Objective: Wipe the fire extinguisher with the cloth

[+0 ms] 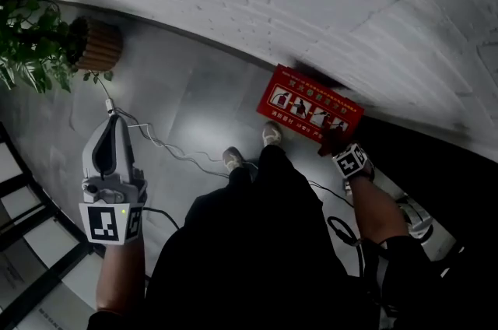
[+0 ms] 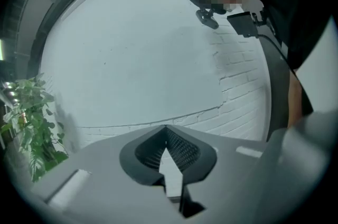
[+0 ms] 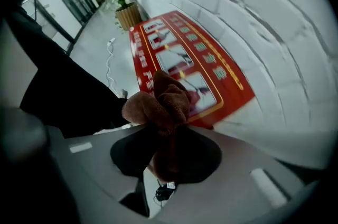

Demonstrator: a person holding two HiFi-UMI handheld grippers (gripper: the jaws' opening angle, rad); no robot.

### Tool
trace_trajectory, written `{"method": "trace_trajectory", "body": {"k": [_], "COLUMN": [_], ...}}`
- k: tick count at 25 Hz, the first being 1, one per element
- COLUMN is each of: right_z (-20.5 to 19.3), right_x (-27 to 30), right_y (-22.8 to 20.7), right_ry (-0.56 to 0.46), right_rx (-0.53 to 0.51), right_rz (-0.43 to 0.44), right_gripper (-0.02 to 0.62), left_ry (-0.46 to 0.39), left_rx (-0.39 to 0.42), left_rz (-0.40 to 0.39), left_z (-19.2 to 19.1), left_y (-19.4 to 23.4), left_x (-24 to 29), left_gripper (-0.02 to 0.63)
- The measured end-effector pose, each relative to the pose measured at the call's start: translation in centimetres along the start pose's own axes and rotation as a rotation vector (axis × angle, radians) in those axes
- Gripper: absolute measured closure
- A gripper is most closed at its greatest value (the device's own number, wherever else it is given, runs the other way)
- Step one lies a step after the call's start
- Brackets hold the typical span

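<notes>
The red fire extinguisher box stands on the floor against the foot of the white brick wall, just ahead of your shoes; its top panel carries a row of white instruction pictures. The brown cloth is bunched up and pinched in your right gripper, whose jaws are clamped on the fabric; the wad bulges out past the tips. That gripper points down at the near right corner of the box; in the right gripper view the cloth sits in front of the lower edge of the red panel, but whether it touches the box you cannot tell from either view.

Your left gripper is well apart from the box, out to your left and aimed at the bare wall; its jaws are pressed together with nothing between them. A thin white cable trails across the floor from that side toward your feet; farther left a leafy green plant stands in a ribbed brown pot beside the wall.
</notes>
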State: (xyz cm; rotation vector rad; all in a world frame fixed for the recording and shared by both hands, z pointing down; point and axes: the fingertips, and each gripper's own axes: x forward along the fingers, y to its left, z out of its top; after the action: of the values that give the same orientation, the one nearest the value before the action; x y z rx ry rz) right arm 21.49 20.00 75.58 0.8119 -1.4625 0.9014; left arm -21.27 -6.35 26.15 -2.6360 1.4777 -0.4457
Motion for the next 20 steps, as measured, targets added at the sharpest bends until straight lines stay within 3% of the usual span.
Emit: {"method": "trace_trajectory", "body": {"k": [3, 4, 6, 10, 13, 17, 20], "right_z": [-8.0, -9.4, -8.2, 4.8, 16.2, 28.8, 34.1], "right_x": [0.0, -0.4, -2.0, -5.1, -5.2, -2.9, -0.9], "right_y": [-2.2, -3.0, -3.7, -1.3, 0.0, 1.6, 1.0], "right_ry": [0.163, 0.171, 0.073, -0.255, -0.401, -0.441, -0.383], "right_rx": [0.138, 0.161, 0.124, -0.108, -0.168, -0.314, -0.326], "right_rz": [-0.031, -0.051, -0.089, -0.085, -0.048, -0.015, -0.016], "right_gripper": [0.5, 0.5, 0.5, 0.502, 0.502, 0.5, 0.499], "left_ry": [-0.012, -0.011, -0.009, 0.011, 0.034, 0.096, 0.169], "left_rx": [-0.002, -0.004, -0.008, -0.018, -0.037, 0.012, 0.058], "left_rz": [-0.031, -0.03, -0.01, 0.063, 0.098, 0.204, 0.307], "left_z": [0.3, 0.3, 0.3, -1.0, -1.3, -0.7, -0.8], "left_y": [-1.2, -1.1, -0.6, 1.2, 1.4, 4.3, 6.7], "left_x": [0.9, 0.8, 0.3, -1.3, -2.4, -7.0, -10.7], "left_gripper": [0.607, 0.607, 0.607, 0.607, 0.607, 0.607, 0.607]}}
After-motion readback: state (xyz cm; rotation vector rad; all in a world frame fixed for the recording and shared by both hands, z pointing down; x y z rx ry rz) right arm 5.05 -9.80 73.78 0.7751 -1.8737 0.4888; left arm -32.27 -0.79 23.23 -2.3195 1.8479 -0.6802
